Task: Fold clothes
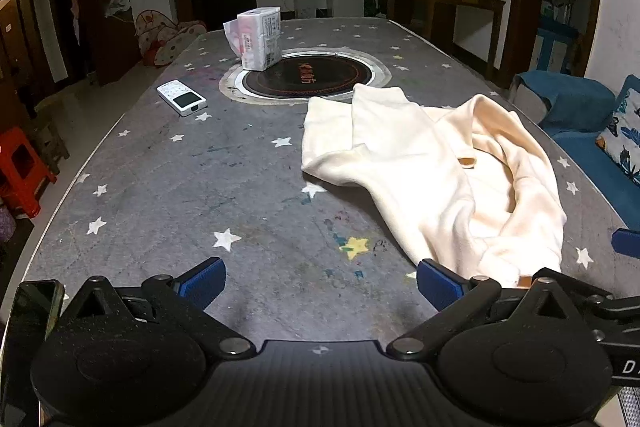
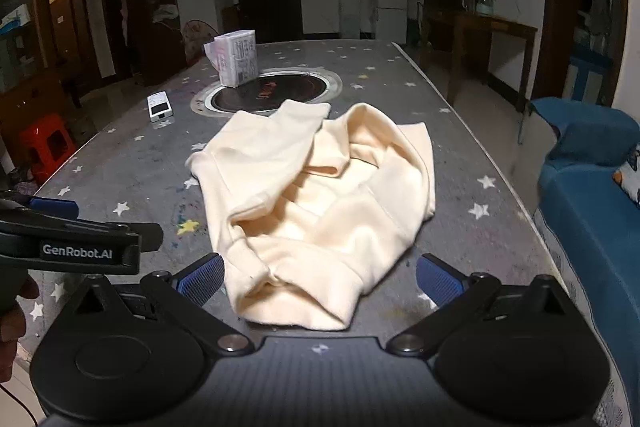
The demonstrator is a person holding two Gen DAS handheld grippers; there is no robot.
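A cream sweatshirt (image 2: 320, 195) lies crumpled on the grey star-patterned table (image 2: 132, 171), with one sleeve folded across its body. In the left wrist view the sweatshirt (image 1: 440, 171) lies to the right of centre. My left gripper (image 1: 320, 281) is open and empty over bare table, its right finger beside the garment's near hem. My right gripper (image 2: 320, 277) is open, its jaws on either side of the near hem, holding nothing. The left gripper's side also shows at the left edge of the right wrist view (image 2: 54, 205).
A white remote (image 1: 181, 97), a tissue pack (image 1: 260, 39) and a round black cooktop inset (image 1: 308, 77) lie on the table's far half. A blue sofa (image 2: 592, 211) runs along the right edge. A red stool (image 1: 22, 171) stands at the left. A phone (image 1: 30, 319) lies near left.
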